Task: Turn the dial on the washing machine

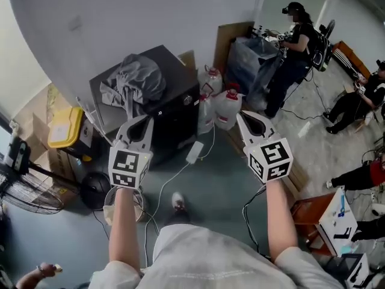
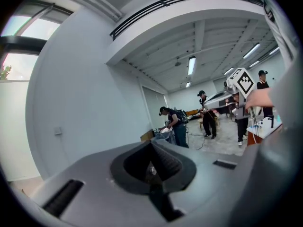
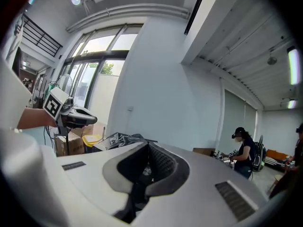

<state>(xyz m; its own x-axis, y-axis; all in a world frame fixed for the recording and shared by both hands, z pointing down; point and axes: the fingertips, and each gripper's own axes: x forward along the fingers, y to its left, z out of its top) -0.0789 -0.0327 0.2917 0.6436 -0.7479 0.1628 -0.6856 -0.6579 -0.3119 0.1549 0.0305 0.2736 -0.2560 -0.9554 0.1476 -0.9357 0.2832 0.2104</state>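
Note:
The washing machine (image 1: 162,110) is a low black box standing on the floor ahead of me. A heap of grey clothes (image 1: 133,80) lies on its lid. A small silvery dial (image 1: 187,100) shows on its front panel near the right corner. Both grippers are held up in the air, short of the machine. My left gripper (image 1: 146,121) points at its front, jaws together and empty. My right gripper (image 1: 241,115) hangs to the machine's right, shut on nothing. In the left gripper view the left gripper (image 2: 152,143) faces the wall. The right gripper (image 3: 147,145) looks over the clothes (image 3: 124,138).
Clear water jugs (image 1: 227,107) stand right of the machine beside a dark bag (image 1: 252,62). A yellow box (image 1: 65,127) on cartons and a floor fan (image 1: 27,191) stand left. A white adapter (image 1: 195,152) and cables trail on the floor. People (image 1: 295,53) stand at right.

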